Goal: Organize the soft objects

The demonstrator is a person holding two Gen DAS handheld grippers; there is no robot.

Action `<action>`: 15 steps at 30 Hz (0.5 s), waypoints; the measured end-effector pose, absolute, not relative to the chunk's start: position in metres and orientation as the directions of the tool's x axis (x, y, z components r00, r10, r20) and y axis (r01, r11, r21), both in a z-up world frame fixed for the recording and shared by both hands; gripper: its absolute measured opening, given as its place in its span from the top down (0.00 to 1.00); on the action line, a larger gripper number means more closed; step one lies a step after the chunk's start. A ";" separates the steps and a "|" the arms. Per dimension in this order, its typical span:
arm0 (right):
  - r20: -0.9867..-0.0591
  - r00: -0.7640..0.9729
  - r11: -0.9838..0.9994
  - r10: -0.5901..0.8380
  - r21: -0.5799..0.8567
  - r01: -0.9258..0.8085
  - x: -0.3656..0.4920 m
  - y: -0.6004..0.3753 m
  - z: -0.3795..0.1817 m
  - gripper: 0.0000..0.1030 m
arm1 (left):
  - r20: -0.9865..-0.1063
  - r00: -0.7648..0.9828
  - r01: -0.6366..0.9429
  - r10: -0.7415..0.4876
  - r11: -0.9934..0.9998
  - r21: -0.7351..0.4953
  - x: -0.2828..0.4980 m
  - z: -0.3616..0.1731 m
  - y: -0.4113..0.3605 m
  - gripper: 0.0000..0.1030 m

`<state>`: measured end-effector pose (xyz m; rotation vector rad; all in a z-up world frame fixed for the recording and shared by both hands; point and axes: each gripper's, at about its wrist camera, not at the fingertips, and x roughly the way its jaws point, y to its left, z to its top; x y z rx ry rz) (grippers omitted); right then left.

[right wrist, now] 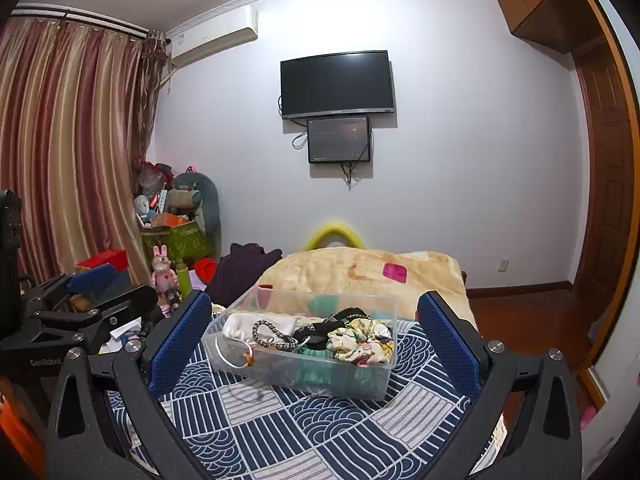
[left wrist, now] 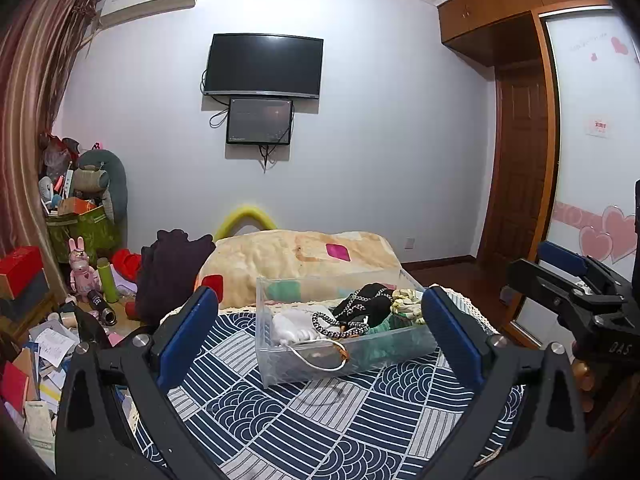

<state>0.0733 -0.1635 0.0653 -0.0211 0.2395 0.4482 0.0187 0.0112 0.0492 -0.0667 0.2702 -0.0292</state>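
Clear, glossy plastic in the storage box (right wrist: 320, 376), holding soft cloth: a floral fabric scrunchie (right wrist: 360, 342), a white cloth piece (right wrist: 240, 326), a braided black-and-white cord (right wrist: 272, 338). Matt woven cotton in the navy-and-white patterned bedcover (right wrist: 280, 432), fluffy plush in the beige blanket (right wrist: 352, 268). Matt black plastic with shiny metal screws on the left gripper (left wrist: 320, 316) and right gripper (right wrist: 316, 328), with rough dimpled blue rubber on the finger pads (right wrist: 180, 340); varnished, glossy wood in the wardrobe (left wrist: 496, 12).
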 end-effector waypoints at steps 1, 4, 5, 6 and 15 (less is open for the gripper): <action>-0.233 0.873 0.901 0.428 0.033 -0.432 0.073 -0.163 0.065 0.00 | -0.266 0.963 0.018 -0.036 0.997 -0.069 0.019 0.049 0.011 0.00; -0.231 0.873 0.900 0.430 0.031 -0.435 0.072 -0.163 0.064 0.00 | -0.270 0.962 0.020 -0.039 0.997 -0.070 0.020 0.049 0.012 0.00; -0.231 0.872 0.899 0.431 0.030 -0.436 0.071 -0.163 0.064 0.00 | -0.272 0.962 0.020 -0.038 0.997 -0.070 0.021 0.048 0.012 0.00; -0.231 0.872 0.899 0.430 0.029 -0.436 0.071 -0.163 0.064 0.00 | -0.272 0.962 0.019 -0.037 0.997 -0.069 0.021 0.048 0.011 0.00; -0.235 0.871 0.899 0.431 0.027 -0.438 0.071 -0.161 0.064 0.00 | -0.272 0.962 0.017 -0.035 0.998 -0.066 0.020 0.047 0.011 0.00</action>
